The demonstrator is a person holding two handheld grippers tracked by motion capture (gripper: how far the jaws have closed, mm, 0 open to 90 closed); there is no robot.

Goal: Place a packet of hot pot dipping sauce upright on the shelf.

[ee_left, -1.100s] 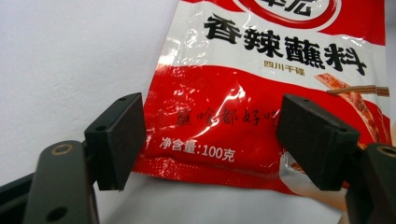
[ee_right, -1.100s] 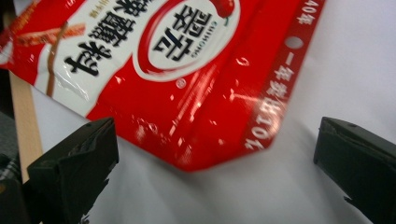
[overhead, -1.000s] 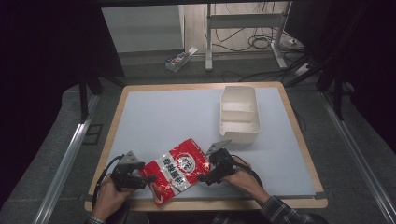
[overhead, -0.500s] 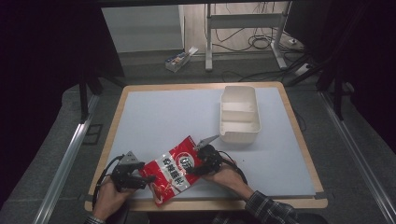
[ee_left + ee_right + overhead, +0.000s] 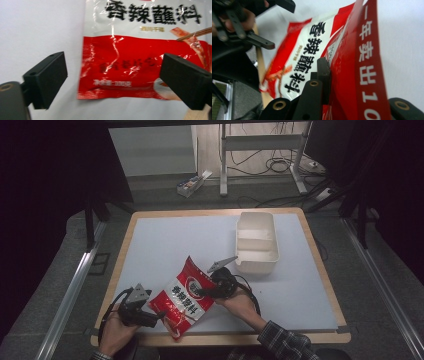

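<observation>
A red and white sauce packet (image 5: 187, 297) with black lettering lies slanted near the table's front edge. My right gripper (image 5: 207, 292) has just closed and is shut on the packet's right edge, which is raised off the table. In the right gripper view that red edge (image 5: 364, 67) stands pinched between the jaws (image 5: 329, 72). My left gripper (image 5: 155, 316) sits at the packet's lower left end. Its jaws have just been opening and stand wide apart in the left gripper view (image 5: 112, 75), with the packet's end (image 5: 140, 62) lying between them untouched.
A white two-compartment container (image 5: 256, 242) stands behind and to the right of the packet. The pale blue tabletop (image 5: 165, 240) has a wooden rim, and its front edge lies just below both hands. Cables trail from each gripper.
My right gripper moved left onto the packet's right edge, closed on it and lifted that side. The left hand kept its place at the packet's lower end.
</observation>
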